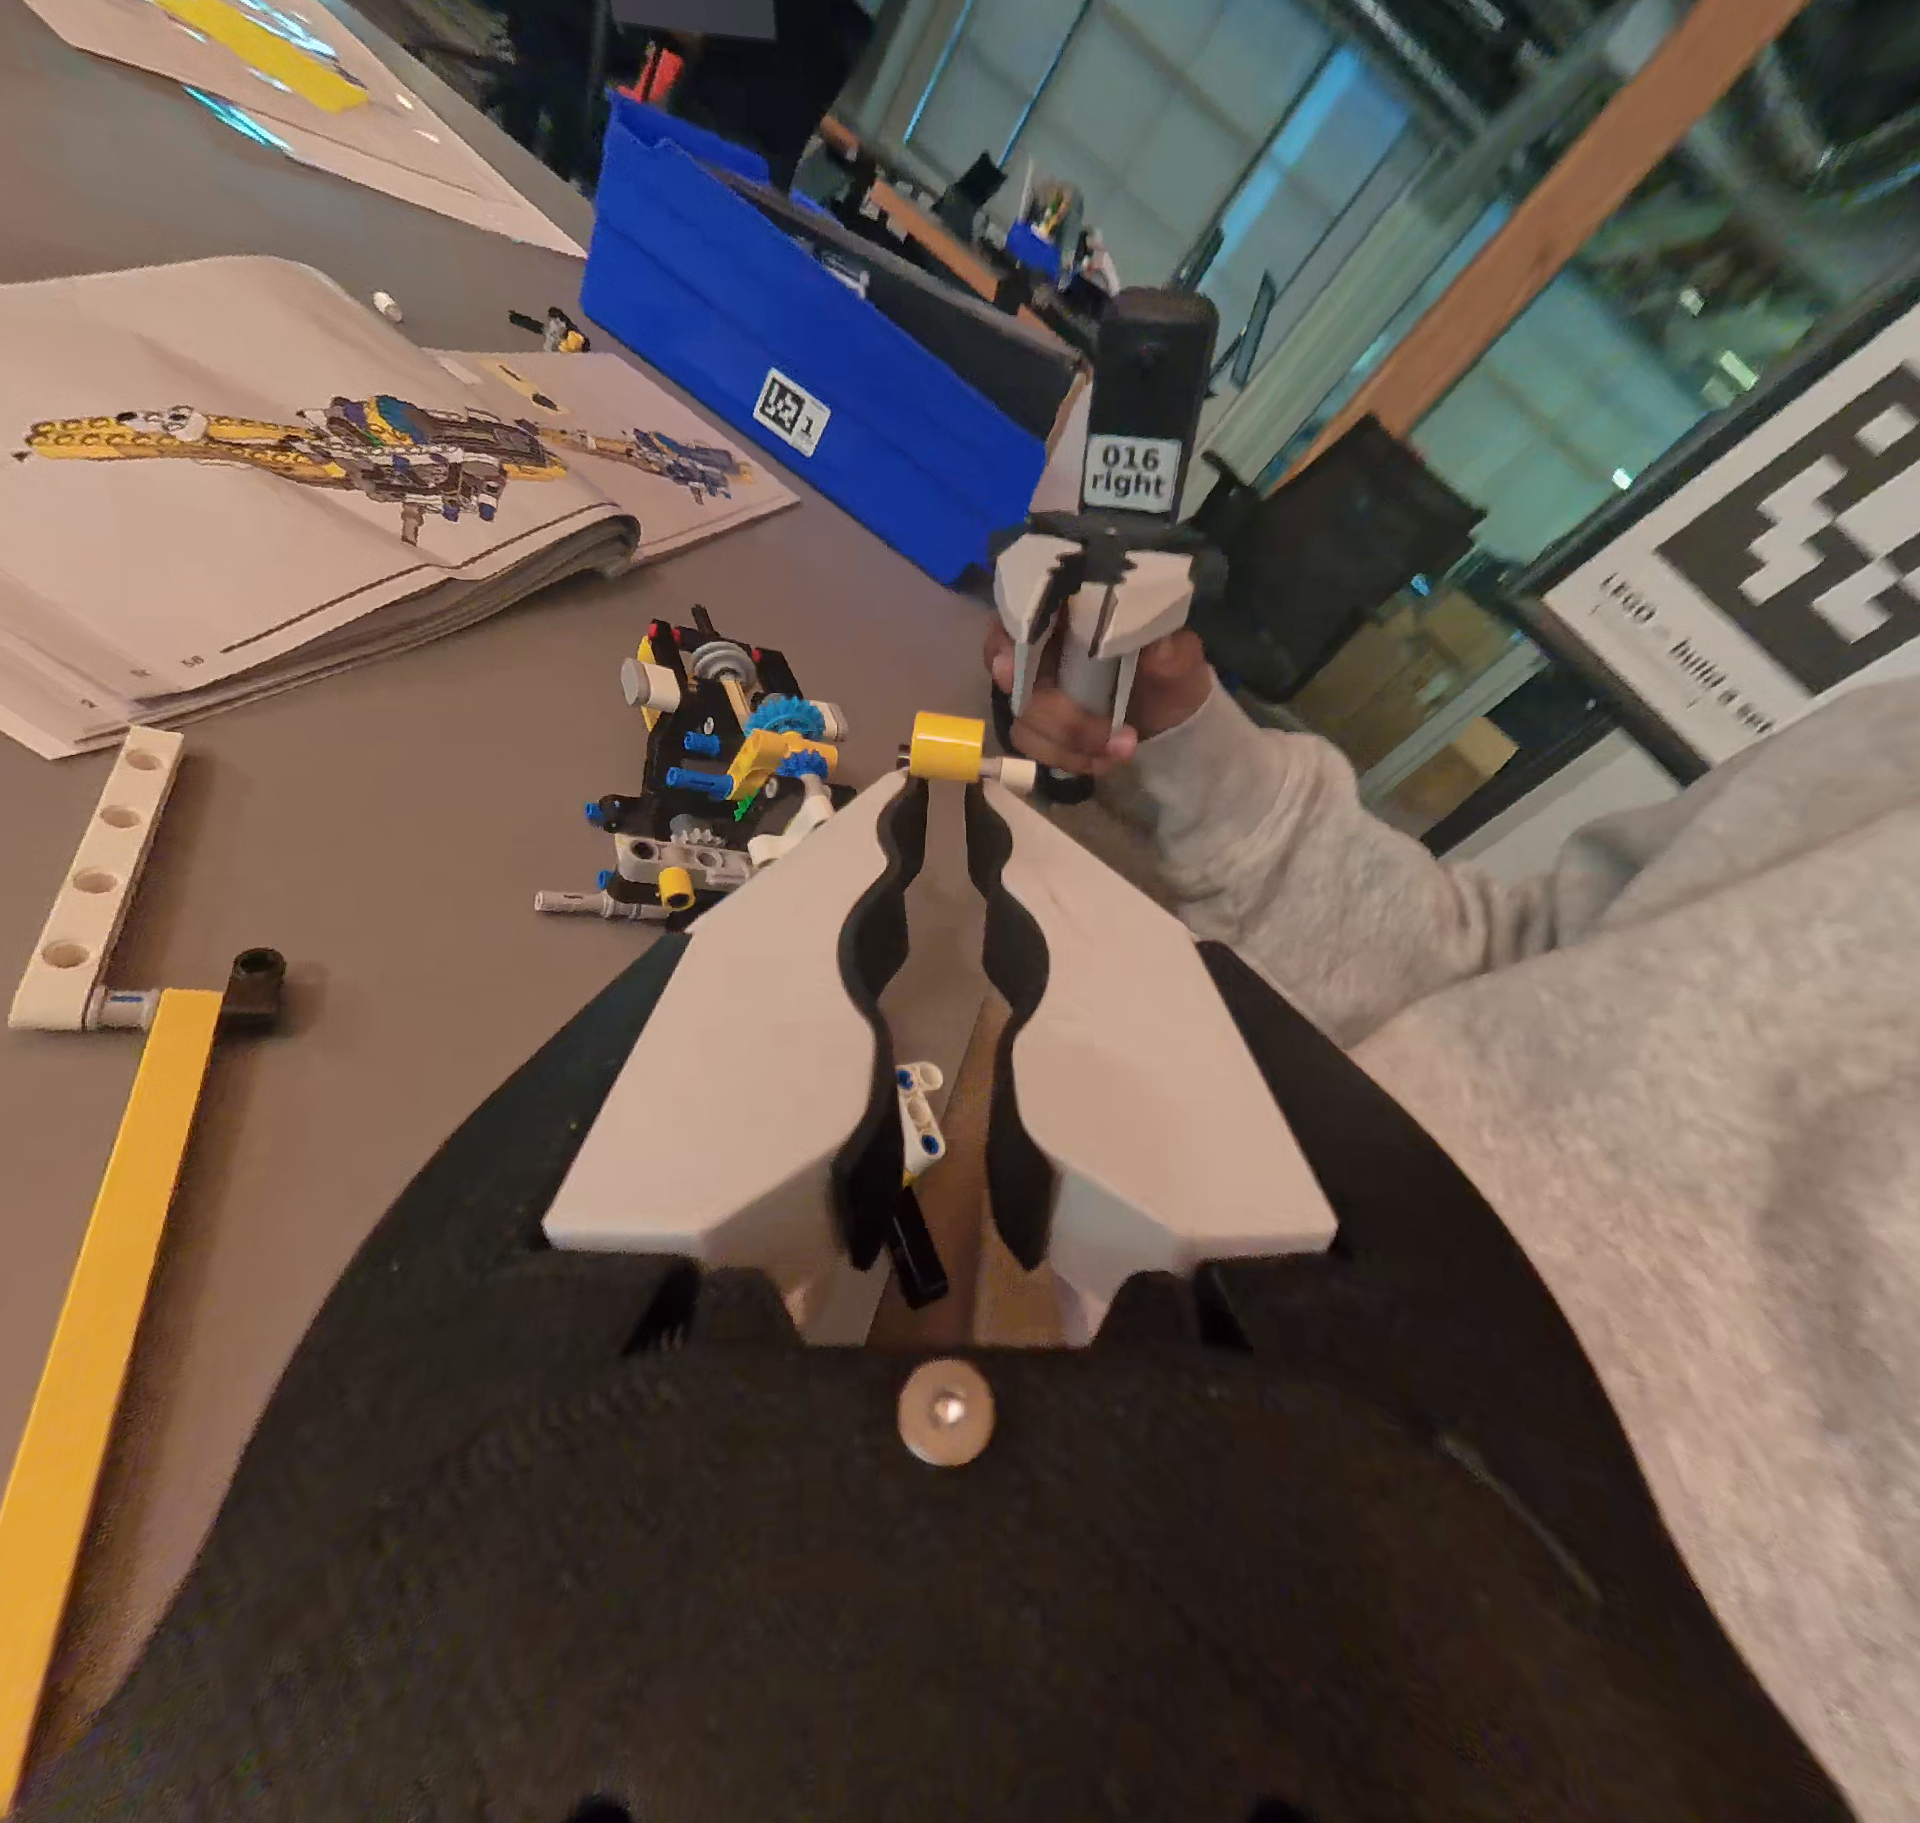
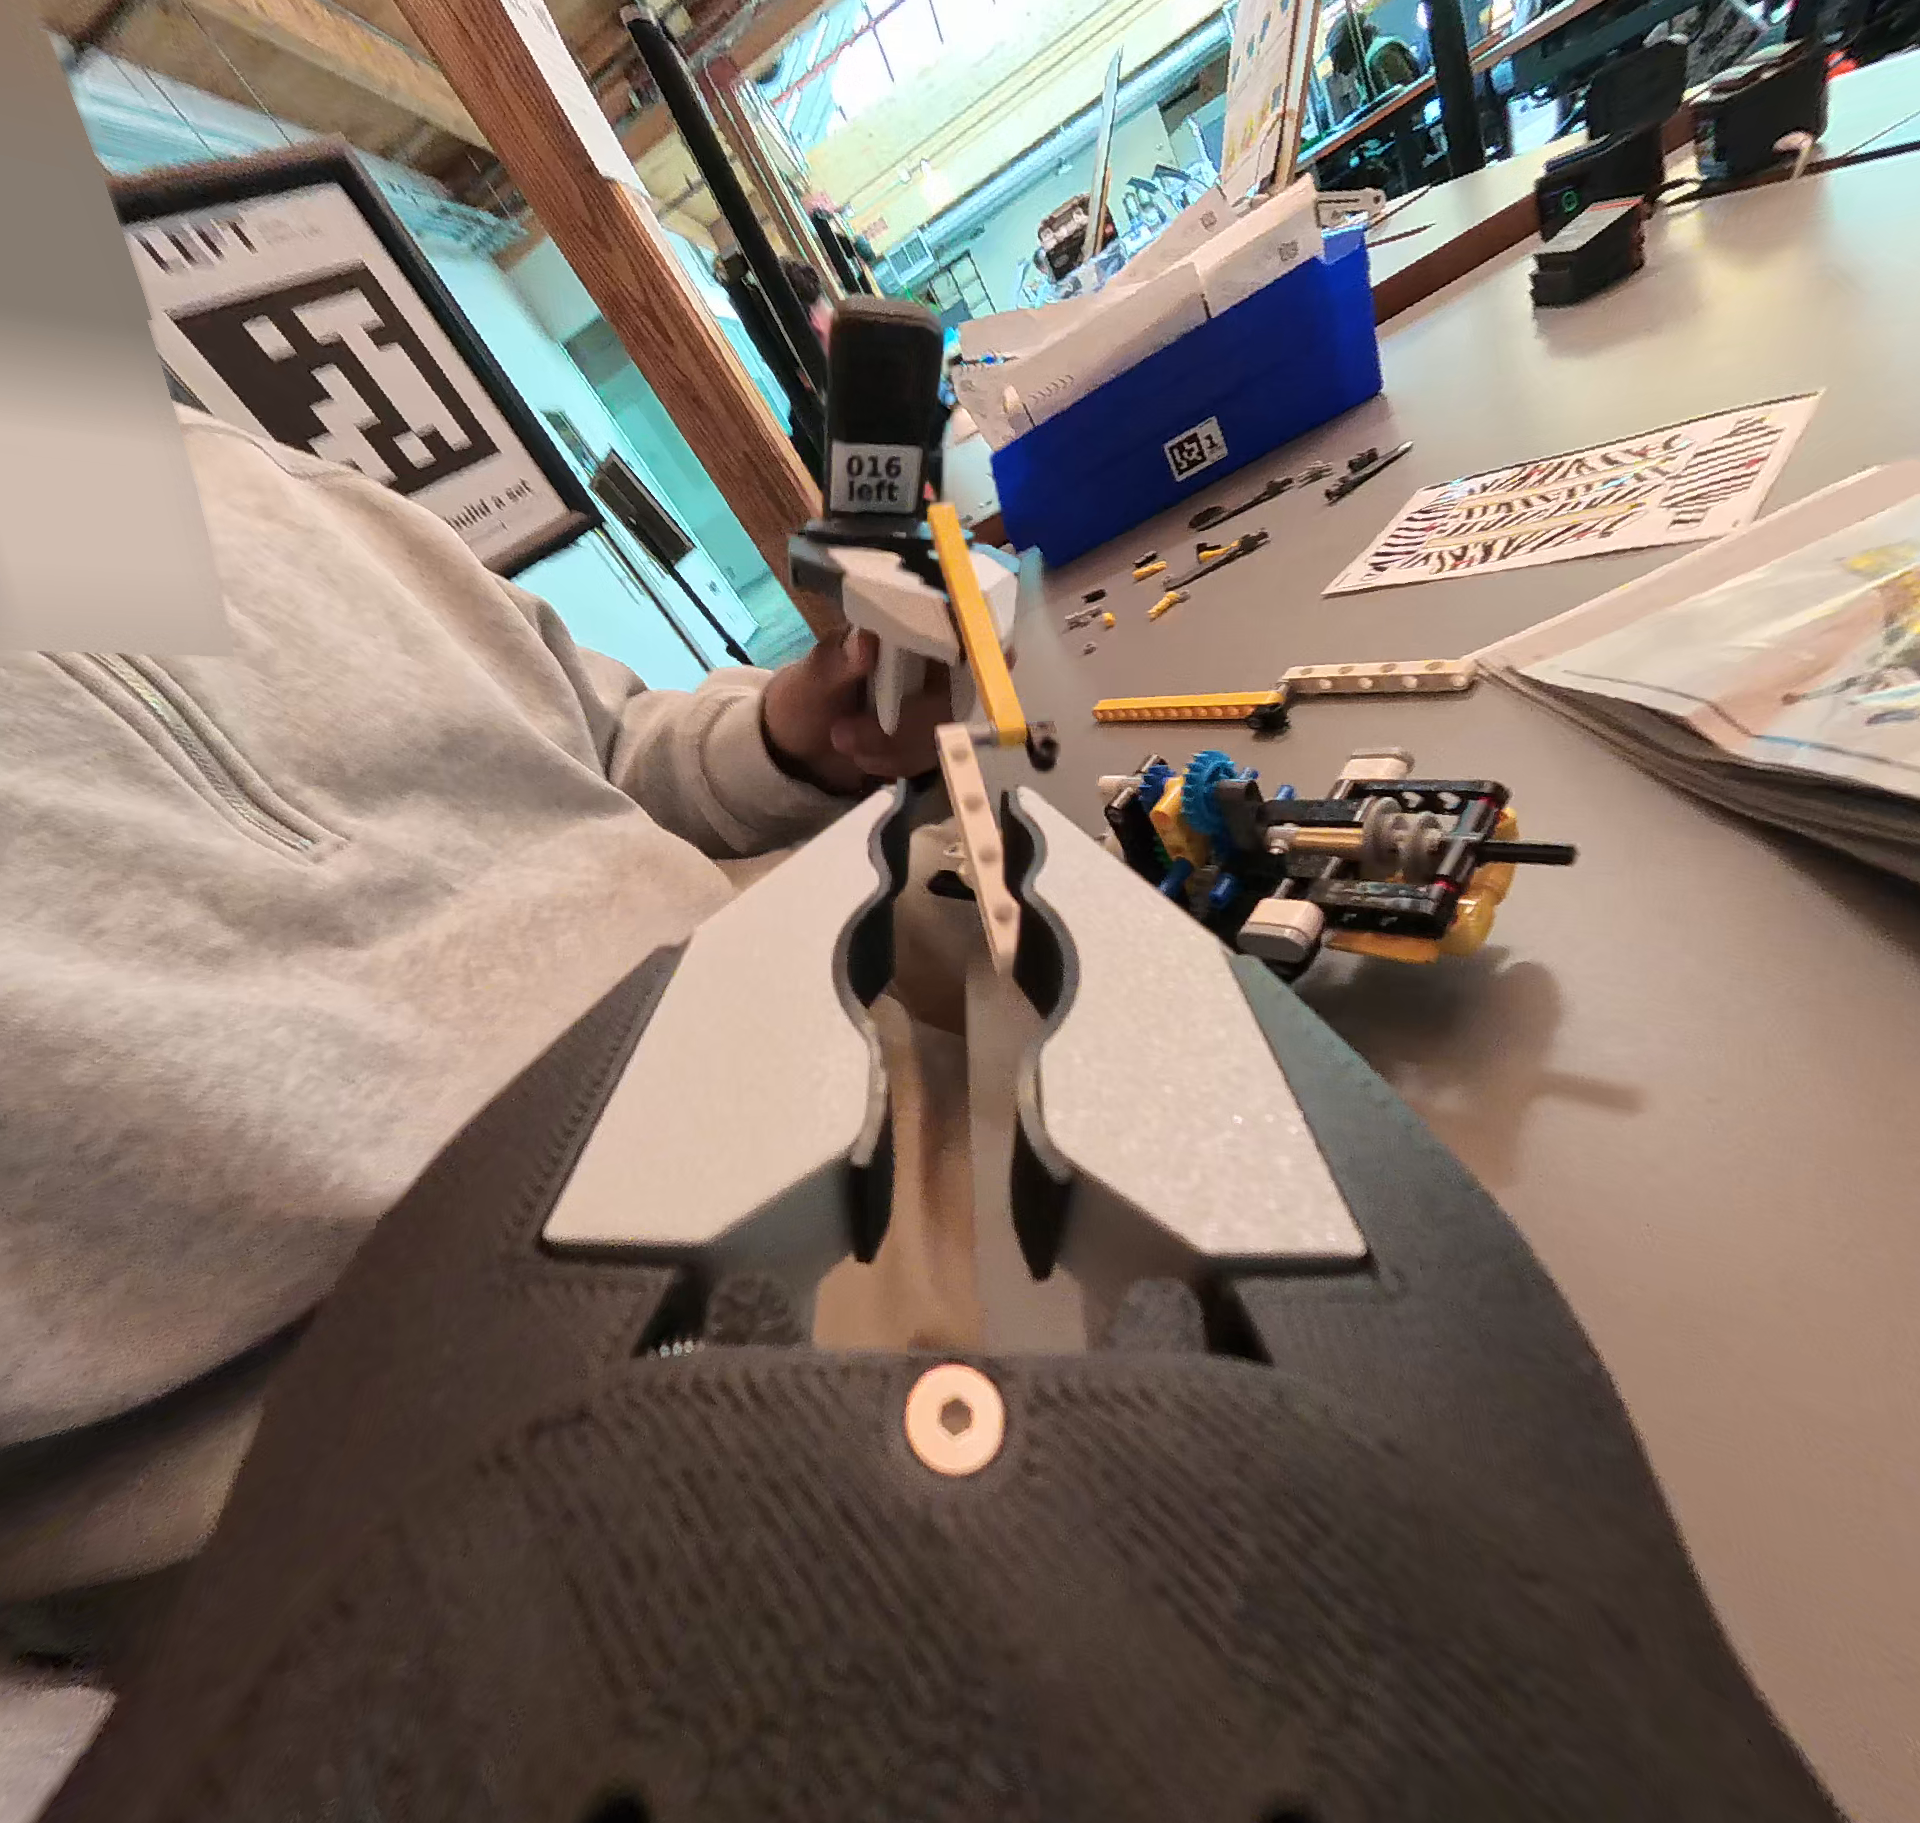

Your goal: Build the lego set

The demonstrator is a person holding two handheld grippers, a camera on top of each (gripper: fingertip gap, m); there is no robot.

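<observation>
The left gripper (image 1: 943, 786) pinches a yellow cylinder piece (image 1: 947, 747); the right gripper (image 2: 961, 799) pinches a white beam (image 2: 977, 843) joined to a yellow beam (image 2: 975, 620).

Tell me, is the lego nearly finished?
Not nearly. Done: a small gear block sits on the table, with one joined yellow-and-white beam lying near it. In hand: the right hand-held gripper pinches a second joined beam, and the left hand-held gripper pinches a yellow bush. Left: loose small parts wait, and the open booklet pictures a much longer model.
</observation>
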